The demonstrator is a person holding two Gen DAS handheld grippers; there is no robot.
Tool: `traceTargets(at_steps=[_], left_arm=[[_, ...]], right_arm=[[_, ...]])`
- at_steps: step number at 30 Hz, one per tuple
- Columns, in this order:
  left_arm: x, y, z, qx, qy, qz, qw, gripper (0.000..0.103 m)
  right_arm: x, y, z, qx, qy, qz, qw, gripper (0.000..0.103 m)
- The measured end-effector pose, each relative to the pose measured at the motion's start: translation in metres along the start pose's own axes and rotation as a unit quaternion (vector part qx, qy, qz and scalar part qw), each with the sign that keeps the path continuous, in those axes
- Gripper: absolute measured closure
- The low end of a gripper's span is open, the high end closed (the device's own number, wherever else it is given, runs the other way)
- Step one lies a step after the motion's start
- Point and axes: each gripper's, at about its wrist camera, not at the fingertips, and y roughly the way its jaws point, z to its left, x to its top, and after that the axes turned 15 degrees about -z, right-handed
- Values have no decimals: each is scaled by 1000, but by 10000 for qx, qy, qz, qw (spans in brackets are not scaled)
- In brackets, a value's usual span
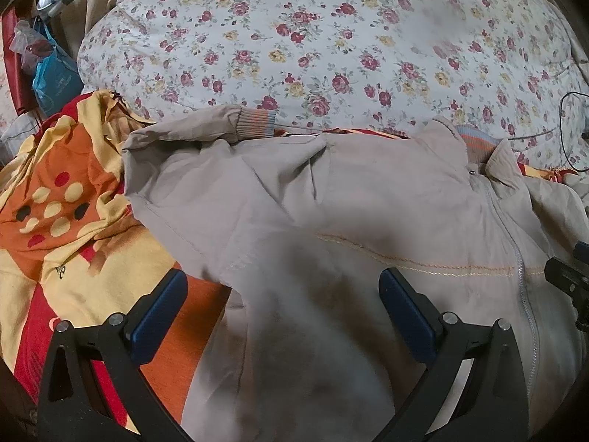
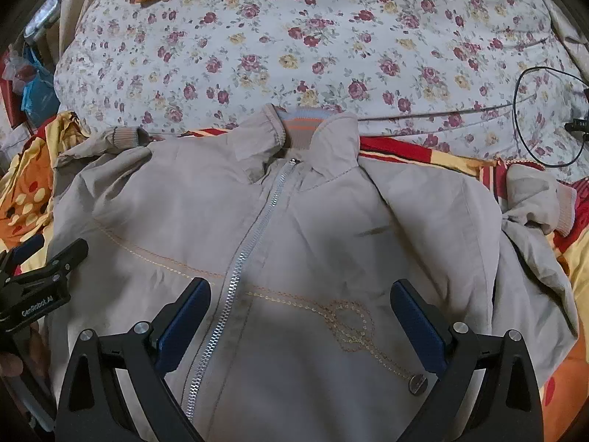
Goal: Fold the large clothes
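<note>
Floral bedding point(image 2: 331, 55) fills the far half of both views, and nearer, over an orange, yellow and red spotted sheet point(image 1: 62, 199), lies the beige jacket point(image 2: 294, 221), front up with its zipper point(image 2: 235, 276) closed up to the striped knit collar point(image 2: 298, 125) at 12 o'clock in the right wrist view. One sleeve runs out toward 9 o'clock, ending in a ribbed cuff point(image 1: 254, 121); the other sleeve bunches at 3 o'clock, its cuff point(image 2: 563, 210) crumpled. The left hand-held gripper point(image 1: 283, 316) hangs over the jacket's left flank with fingers spread wide and nothing between them; the right hand-held gripper point(image 2: 302, 324) hangs just right of the zipper, likewise spread and empty. A black cable point(image 2: 533, 118) loops on the bedding at 2 o'clock. By my reading, the garment is laid out but no fold is made yet. Next would be pinching a sleeve or side edge and carrying it across toward the zipper, after smoothing the bunched sleeve.
</note>
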Motion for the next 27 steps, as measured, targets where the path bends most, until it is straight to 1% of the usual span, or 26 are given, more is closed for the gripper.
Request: traceTargets(at_steps=[9, 27], left_arm=[[1, -1, 0, 24, 13, -42, 10000, 0], [-2, 2, 5, 56, -87, 22, 9999, 0]], right_arm=[[-4, 1, 3, 71, -12, 29, 10000, 4], [-6, 1, 6, 168, -61, 32, 9998, 4]])
